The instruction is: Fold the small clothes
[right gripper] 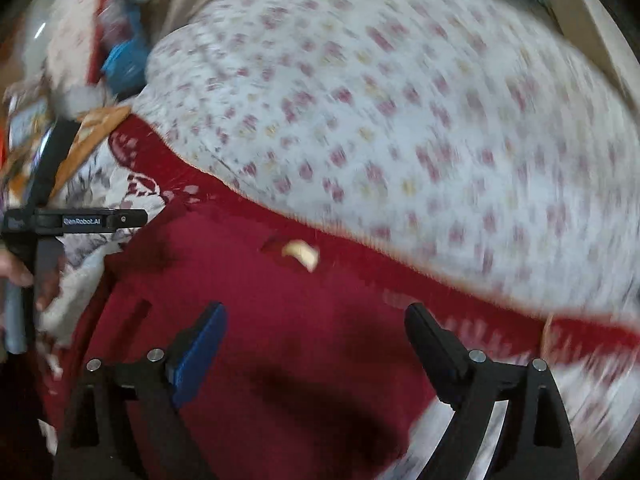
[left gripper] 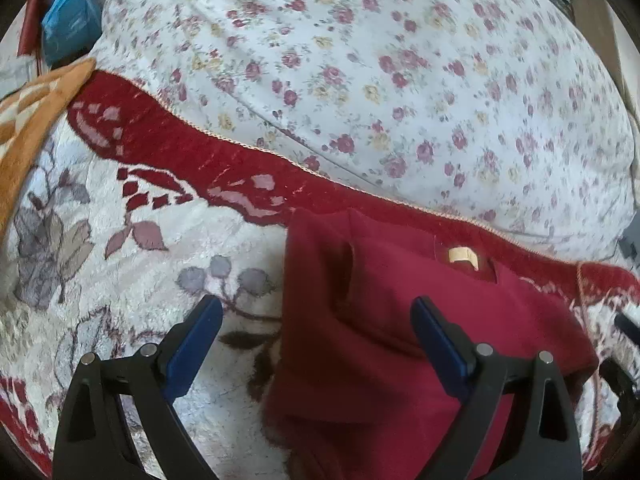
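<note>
A small dark red garment (left gripper: 384, 340) lies on a patterned rug, with a cream neck label (left gripper: 462, 257) near its far edge and its left part folded over. My left gripper (left gripper: 318, 314) is open and empty above the garment's left edge, one finger over the rug, the other over the cloth. In the blurred right wrist view the same garment (right gripper: 260, 320) and label (right gripper: 302, 254) show. My right gripper (right gripper: 314, 320) is open and empty above the garment's middle. The left gripper's body (right gripper: 76, 220) shows at the left there.
A white, grey and red floral rug (left gripper: 120, 260) lies under the garment. A large cushion in white rose-print fabric (left gripper: 380, 80) sits right behind it. An orange checked cloth (left gripper: 36, 120) and a blue bag (left gripper: 70, 20) lie at far left.
</note>
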`<state>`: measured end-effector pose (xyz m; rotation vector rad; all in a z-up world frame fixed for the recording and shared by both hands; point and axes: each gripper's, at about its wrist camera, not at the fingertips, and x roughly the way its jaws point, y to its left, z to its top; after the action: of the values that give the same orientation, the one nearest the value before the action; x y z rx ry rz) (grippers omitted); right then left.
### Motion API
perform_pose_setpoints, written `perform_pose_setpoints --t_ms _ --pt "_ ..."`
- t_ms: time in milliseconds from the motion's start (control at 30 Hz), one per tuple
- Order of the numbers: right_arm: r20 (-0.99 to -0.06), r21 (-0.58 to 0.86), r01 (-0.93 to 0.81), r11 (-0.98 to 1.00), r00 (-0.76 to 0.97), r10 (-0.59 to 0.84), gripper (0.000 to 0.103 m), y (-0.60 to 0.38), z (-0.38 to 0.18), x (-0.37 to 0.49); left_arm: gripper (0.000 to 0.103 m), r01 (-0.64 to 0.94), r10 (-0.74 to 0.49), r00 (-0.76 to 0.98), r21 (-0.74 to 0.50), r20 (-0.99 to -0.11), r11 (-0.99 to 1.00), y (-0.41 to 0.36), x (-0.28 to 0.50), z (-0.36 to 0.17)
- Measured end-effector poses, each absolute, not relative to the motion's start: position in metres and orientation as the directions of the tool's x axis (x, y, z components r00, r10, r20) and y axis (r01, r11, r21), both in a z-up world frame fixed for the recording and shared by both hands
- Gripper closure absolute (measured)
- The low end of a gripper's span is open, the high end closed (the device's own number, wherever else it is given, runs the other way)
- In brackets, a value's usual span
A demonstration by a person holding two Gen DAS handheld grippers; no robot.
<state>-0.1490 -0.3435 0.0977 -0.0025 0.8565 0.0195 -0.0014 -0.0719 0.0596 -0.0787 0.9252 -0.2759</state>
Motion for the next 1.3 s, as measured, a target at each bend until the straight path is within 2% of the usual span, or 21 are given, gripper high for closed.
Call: perform_pose_setpoints --t_ms 67,167,233,267,300,400,533,600,667,700,733,800,900,967,1000,1033,1067,1100,1167,1267,1300 --pt "-0.780 0.079 -0.009 0.997 0.622 0.068 0.011 -0.344 0.086 -0.147 0.009 0.188 -0.231 0.580 -0.148 -0.781 0.971 -0.074 0.000 0.058" --pt "-0.784 0.128 -0.044 0.991 0.608 0.128 0.025 -0.321 0.072 -0.134 0.009 0.138 -0.205 0.568 -0.153 -0.797 0.978 -0.064 0.004 0.053" --pt "-0.792 0.129 -0.087 0.988 0.590 0.156 0.036 -0.296 0.062 -0.113 0.009 0.081 -0.117 0.548 -0.086 -0.828 0.993 -0.056 0.008 0.045" --pt "-0.795 0.135 -0.114 0.984 0.581 0.176 0.038 -0.281 0.057 -0.099 0.009 0.068 -0.073 0.531 -0.044 -0.844 0.997 -0.053 0.010 0.040" --pt "-0.796 0.147 -0.135 0.980 0.572 0.198 0.039 -0.270 0.053 -0.088 0.009 0.062 -0.043 0.507 -0.013 -0.861 0.998 -0.051 0.014 0.034" --pt "-0.804 0.154 -0.194 0.969 0.545 0.237 0.039 -0.239 0.039 -0.059 0.009 0.051 -0.044 0.469 -0.023 -0.882 0.998 -0.043 0.019 0.027" --pt "-0.844 0.075 -0.270 0.960 0.495 0.205 0.039 -0.210 0.015 -0.036 0.009 0.047 -0.026 0.495 -0.003 -0.869 0.999 -0.038 0.023 0.035" --pt "-0.848 0.045 -0.287 0.957 0.495 0.188 0.039 -0.205 0.007 -0.030 0.009 0.034 -0.056 0.509 -0.046 -0.859 0.998 -0.031 0.026 0.042" --pt "-0.839 0.076 -0.276 0.958 0.501 0.210 0.056 -0.211 0.007 -0.028 0.009 0.017 -0.093 0.508 -0.097 -0.856 0.995 -0.024 0.029 0.045" --pt "-0.834 0.116 -0.251 0.961 0.501 0.231 0.084 -0.219 0.010 -0.026 0.009 0.009 -0.109 0.506 -0.121 -0.855 0.993 -0.022 0.030 0.046" --pt "-0.825 0.149 -0.231 0.962 0.507 0.250 0.090 -0.226 0.013 -0.027 0.009 -0.001 -0.126 0.506 -0.146 -0.853 0.989 -0.020 0.029 0.047" --pt "-0.803 0.213 -0.203 0.956 0.521 0.290 0.092 -0.235 0.027 -0.034 0.009 -0.007 -0.151 0.514 -0.180 -0.845 0.984 -0.017 0.028 0.049" --pt "-0.768 0.255 -0.233 0.939 0.541 0.343 0.091 -0.227 0.041 -0.055 0.009 -0.005 -0.191 0.544 -0.230 -0.817 0.973 -0.016 0.024 0.057" --pt "-0.782 0.232 -0.258 0.938 0.523 0.338 0.089 -0.213 0.035 -0.063 0.009 0.010 -0.214 0.556 -0.251 -0.803 0.968 -0.020 0.022 0.061" --pt "-0.795 0.202 -0.264 0.943 0.519 0.315 0.082 -0.206 0.029 -0.065 0.009 0.024 -0.226 0.557 -0.257 -0.799 0.966 -0.023 0.021 0.062" --pt "-0.810 0.179 -0.268 0.947 0.506 0.296 0.063 -0.200 0.023 -0.066 0.009 0.034 -0.233 0.556 -0.259 -0.798 0.965 -0.026 0.020 0.062" --pt "-0.824 0.179 -0.264 0.948 0.485 0.291 0.052 -0.198 0.019 -0.068 0.009 0.044 -0.239 0.555 -0.259 -0.797 0.965 -0.028 0.019 0.062" --pt "-0.825 0.194 -0.258 0.946 0.480 0.300 0.036 -0.201 0.020 -0.071 0.009 0.057 -0.246 0.553 -0.258 -0.796 0.964 -0.031 0.017 0.061" --pt "-0.799 0.242 -0.239 0.941 0.501 0.332 0.033 -0.218 0.037 -0.090 0.009 0.092 -0.256 0.548 -0.247 -0.797 0.965 -0.039 0.014 0.060" --pt "-0.764 0.220 -0.141 0.965 0.591 0.260 0.028 -0.263 0.069 -0.121 0.009 0.129 -0.256 0.545 -0.223 -0.798 0.966 -0.049 0.010 0.060" --pt "-0.754 0.217 -0.079 0.973 0.620 0.219 0.022 -0.284 0.079 -0.131 0.009 0.135 -0.255 0.545 -0.217 -0.798 0.967 -0.051 0.008 0.060"
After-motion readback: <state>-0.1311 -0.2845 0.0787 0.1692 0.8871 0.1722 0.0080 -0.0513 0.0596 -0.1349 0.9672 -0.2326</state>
